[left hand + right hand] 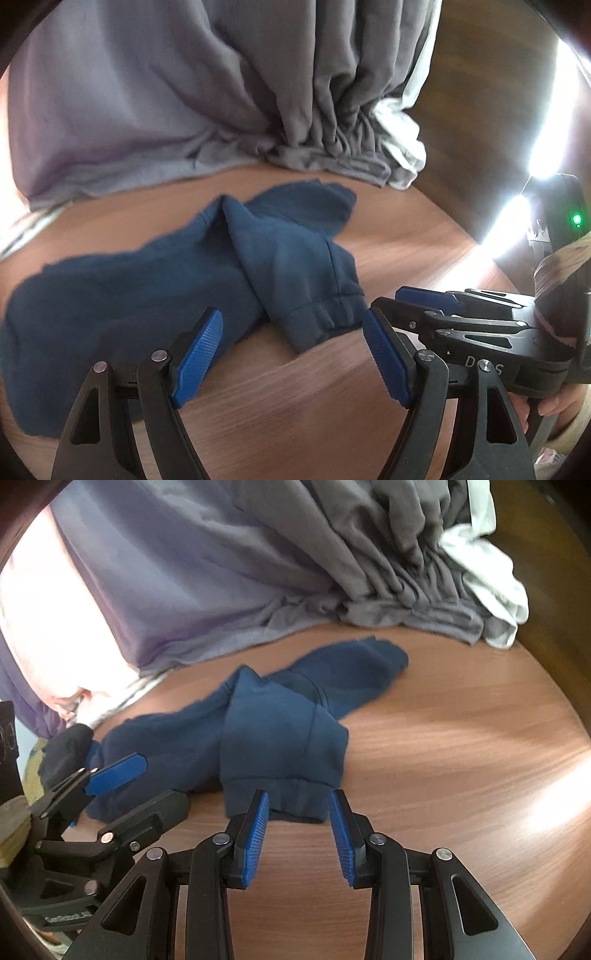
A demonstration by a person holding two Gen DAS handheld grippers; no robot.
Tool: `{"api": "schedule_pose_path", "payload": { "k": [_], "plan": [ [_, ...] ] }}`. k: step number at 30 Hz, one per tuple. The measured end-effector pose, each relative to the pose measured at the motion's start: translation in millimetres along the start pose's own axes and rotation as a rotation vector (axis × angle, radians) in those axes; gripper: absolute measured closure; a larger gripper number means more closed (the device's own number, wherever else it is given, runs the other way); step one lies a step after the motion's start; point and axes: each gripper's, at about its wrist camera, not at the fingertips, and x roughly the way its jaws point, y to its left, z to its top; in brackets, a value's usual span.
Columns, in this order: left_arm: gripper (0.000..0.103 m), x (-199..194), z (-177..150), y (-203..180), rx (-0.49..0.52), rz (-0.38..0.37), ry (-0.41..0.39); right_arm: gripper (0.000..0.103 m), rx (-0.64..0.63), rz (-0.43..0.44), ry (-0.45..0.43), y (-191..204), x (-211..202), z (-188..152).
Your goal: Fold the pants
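Dark blue pants (pixel 147 288) lie crumpled on the wooden table (pixel 295 406), with one leg folded over and its ribbed cuff (pixel 325 317) nearest me. My left gripper (pixel 292 314) stands open just short of that cuff, its blue pads wide apart and bare. In the right wrist view the pants (pixel 280 738) lie dead ahead, and my right gripper (pixel 299 797) is open with the cuff (pixel 295 806) showing between its fingertips; the pads do not press on it. Each gripper shows in the other's view: the right gripper (pixel 406 301) and the left gripper (pixel 136 790).
Grey, lilac and white cloth (pixel 332 110) hangs bunched onto the table's far side. A black device with a green light (pixel 576 219) sits at the right, under strong glare. A person's hand (pixel 554 406) holds the right gripper. Bare wood (pixel 443 757) stretches to the right.
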Motion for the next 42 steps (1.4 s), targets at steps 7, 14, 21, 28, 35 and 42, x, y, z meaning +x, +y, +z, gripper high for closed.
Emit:
{"api": "schedule_pose_path", "payload": {
  "k": [7,14,21,28,35,42],
  "plan": [
    [0.044,31,-6,2,0.005,-0.034,0.092,0.068,0.024,0.0,0.038,-10,21,-4],
    [0.052,51,-8,1,0.004,-0.059,0.153,0.07,0.04,0.014,0.064,-13,34,-8],
    [0.082,60,-7,3,-0.004,-0.087,0.187,0.08,0.037,0.015,0.07,-14,39,-9],
    [0.095,49,6,-5,0.038,-0.103,0.16,0.095,0.057,0.019,0.072,-17,38,-4],
    [0.096,24,40,-18,0.128,-0.106,0.063,0.096,0.074,0.02,-0.029,-14,0,18],
    [0.096,24,94,-21,0.207,-0.136,-0.008,0.096,0.095,0.029,-0.156,-19,-25,55]
  ]
}}
